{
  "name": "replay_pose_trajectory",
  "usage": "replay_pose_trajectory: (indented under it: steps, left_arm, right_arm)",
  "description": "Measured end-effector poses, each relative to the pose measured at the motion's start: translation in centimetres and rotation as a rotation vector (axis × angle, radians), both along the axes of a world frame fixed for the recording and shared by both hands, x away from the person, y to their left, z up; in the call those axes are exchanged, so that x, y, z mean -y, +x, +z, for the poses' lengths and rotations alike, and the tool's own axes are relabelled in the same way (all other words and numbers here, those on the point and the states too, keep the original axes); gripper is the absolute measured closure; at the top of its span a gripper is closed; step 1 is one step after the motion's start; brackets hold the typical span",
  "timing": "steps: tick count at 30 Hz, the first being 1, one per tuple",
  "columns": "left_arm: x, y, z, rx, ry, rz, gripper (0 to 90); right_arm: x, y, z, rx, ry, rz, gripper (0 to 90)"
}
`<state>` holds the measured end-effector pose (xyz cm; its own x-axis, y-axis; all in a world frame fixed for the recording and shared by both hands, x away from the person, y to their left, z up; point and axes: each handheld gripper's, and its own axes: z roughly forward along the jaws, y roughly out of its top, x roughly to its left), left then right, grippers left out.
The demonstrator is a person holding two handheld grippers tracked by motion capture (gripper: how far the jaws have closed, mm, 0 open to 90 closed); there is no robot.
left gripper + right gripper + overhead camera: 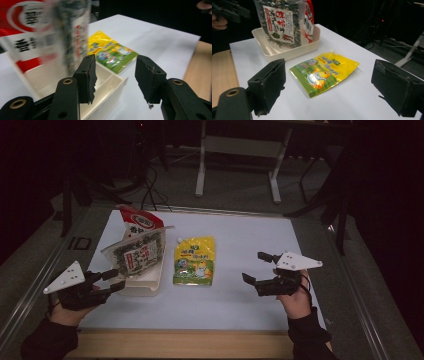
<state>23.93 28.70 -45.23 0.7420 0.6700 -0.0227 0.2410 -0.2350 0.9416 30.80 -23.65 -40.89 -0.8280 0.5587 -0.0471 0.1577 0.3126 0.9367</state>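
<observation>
A white tray (145,287) stands at the table's left and holds two upright bags. One is a dark green seaweed snack bag (137,255), and a red and white bag (141,221) stands behind it. A yellow and green pouch (194,260) lies flat just right of the tray. My left gripper (119,279) hovers at the tray's near left corner, jaws open with nothing between them (115,62); the tray rim (112,83) lies just beyond. My right gripper (252,265) is open wide to the right of the pouch and faces it (328,72).
The white table top (240,305) has bare room between the pouch and my right gripper. A wooden strip (185,343) runs along the front edge. Beyond the table, a desk frame (240,150) and cables (150,190) stand on the dark floor.
</observation>
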Motion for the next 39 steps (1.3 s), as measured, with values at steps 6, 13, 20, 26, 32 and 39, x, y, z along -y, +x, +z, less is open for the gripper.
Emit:
replay_pose_trajectory:
  steps: [6, 13, 20, 26, 32, 39]
  left_arm:
    - [2.5, -0.2, 0.2, 0.001, -0.009, -0.075, 49.6]
    - [6.0, 0.0, -0.2, -0.018, 0.003, -0.178, 47.2]
    - [8.4, 1.0, -1.3, -0.069, -0.010, -0.242, 37.4]
    - [9.4, 1.3, -2.7, -0.089, -0.028, -0.241, 15.8]
    - [9.9, 1.5, -3.3, -0.089, -0.027, -0.195, 7.4]
    - [11.0, 1.2, -4.4, -0.087, 0.015, -0.229, 5.2]
  right_arm:
    - [0.0, 0.1, -0.4, -0.003, 0.009, -0.028, 10.9]
    - [-0.7, 0.1, -1.1, -0.015, -0.005, -0.012, 10.6]
    - [-1.4, 0.4, -1.6, -0.011, -0.024, -0.009, 13.9]
    - [-1.7, 0.9, -1.9, -0.019, -0.033, -0.023, 16.9]
    - [-2.2, 1.7, -2.3, -0.037, -0.034, -0.028, 18.7]
    - [-3.7, 3.6, -2.8, -0.057, -0.064, -0.030, 18.8]
